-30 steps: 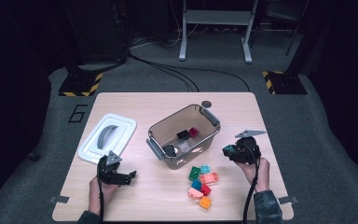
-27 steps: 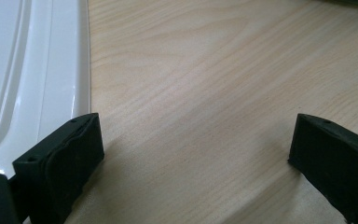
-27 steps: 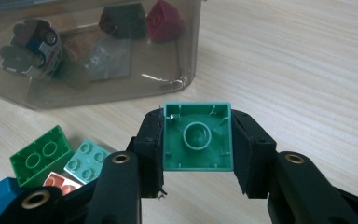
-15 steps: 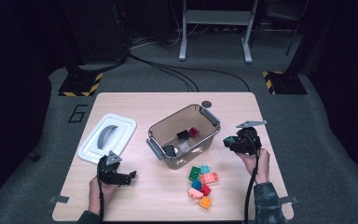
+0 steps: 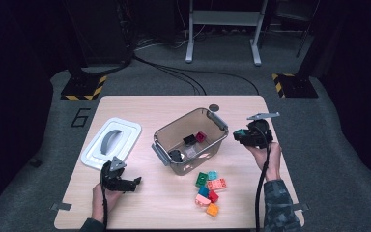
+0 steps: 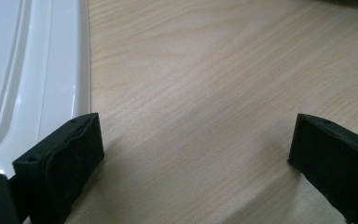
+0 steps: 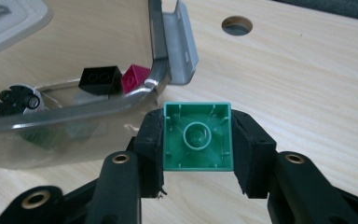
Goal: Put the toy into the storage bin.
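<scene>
Fingers [image 7: 151,149] of the right gripper [image 7: 197,144] are clamped on a green brick [image 7: 198,136], one pad against each side wall, with the hollow underside and its round tube facing the camera. Compared with the earlier high view frames, this gripper [image 5: 251,135] has moved up and away from the pile of loose bricks [image 5: 208,187] at the near edge of the table [image 5: 270,169] and now stands beside the right end of the clear bin [image 5: 189,141], close to its grey handle [image 7: 179,44]. Judged from that, the pick is complete and the carry to the bin is under way; the release is not yet done, since the brick is outside the rim and not above the opening. Left gripper [image 5: 121,180] fingers [image 6: 60,163] are spread wide with nothing between them, resting low over bare table next to the white lid [image 6: 28,70]; it has not shifted. Inside the bin, a black brick [image 7: 101,79], a dark red brick [image 7: 135,78] and a round black-and-white part [image 7: 18,100] can be seen. Further pieces behind the curved bin wall are blurred by glare and cannot be identified. The stud side of the held brick faces away. The lid is cut off by the frame edge in both gripper views. A round hole [image 7: 237,24] lies in the table beyond the bin.
</scene>
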The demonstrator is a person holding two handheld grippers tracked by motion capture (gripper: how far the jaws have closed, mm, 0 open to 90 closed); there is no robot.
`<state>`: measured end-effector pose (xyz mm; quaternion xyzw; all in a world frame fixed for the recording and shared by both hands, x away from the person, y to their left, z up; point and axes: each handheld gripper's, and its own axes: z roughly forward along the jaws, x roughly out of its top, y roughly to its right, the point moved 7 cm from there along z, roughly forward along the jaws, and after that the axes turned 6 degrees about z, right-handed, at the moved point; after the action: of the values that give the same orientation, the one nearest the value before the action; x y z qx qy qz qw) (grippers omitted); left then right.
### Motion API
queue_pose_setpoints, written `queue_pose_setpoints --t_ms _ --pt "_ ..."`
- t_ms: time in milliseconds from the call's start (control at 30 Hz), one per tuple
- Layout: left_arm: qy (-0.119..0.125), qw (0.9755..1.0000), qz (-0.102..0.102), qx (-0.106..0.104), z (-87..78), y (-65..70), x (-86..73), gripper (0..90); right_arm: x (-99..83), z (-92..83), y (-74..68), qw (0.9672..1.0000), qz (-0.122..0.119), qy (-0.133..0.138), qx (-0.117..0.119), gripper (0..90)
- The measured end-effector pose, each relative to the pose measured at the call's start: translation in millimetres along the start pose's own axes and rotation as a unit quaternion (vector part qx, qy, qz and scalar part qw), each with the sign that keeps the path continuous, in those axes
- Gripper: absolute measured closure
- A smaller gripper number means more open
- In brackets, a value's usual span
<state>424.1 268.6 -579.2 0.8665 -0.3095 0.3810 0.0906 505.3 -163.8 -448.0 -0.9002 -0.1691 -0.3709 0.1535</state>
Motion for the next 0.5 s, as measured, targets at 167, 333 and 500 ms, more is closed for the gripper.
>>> queue_pose_setpoints --t_ms 167,333,500 --pt "0.0 1.0 0.0 0.0 0.0 0.0 0.0 2.7 12.1 -0.9 -0.9 1.0 -0.003 0.008 0.0 58.6" --pt "0.0 1.0 0.0 0.0 0.0 0.0 0.0 2.7 25.7 -2.1 -6.0 0.9998 -0.011 0.015 0.003 58.6" --pt "0.0 1.0 0.0 0.0 0.0 0.0 0.0 2.7 39.4 -3.1 -19.1 0.9995 -0.021 0.02 0.01 58.6"
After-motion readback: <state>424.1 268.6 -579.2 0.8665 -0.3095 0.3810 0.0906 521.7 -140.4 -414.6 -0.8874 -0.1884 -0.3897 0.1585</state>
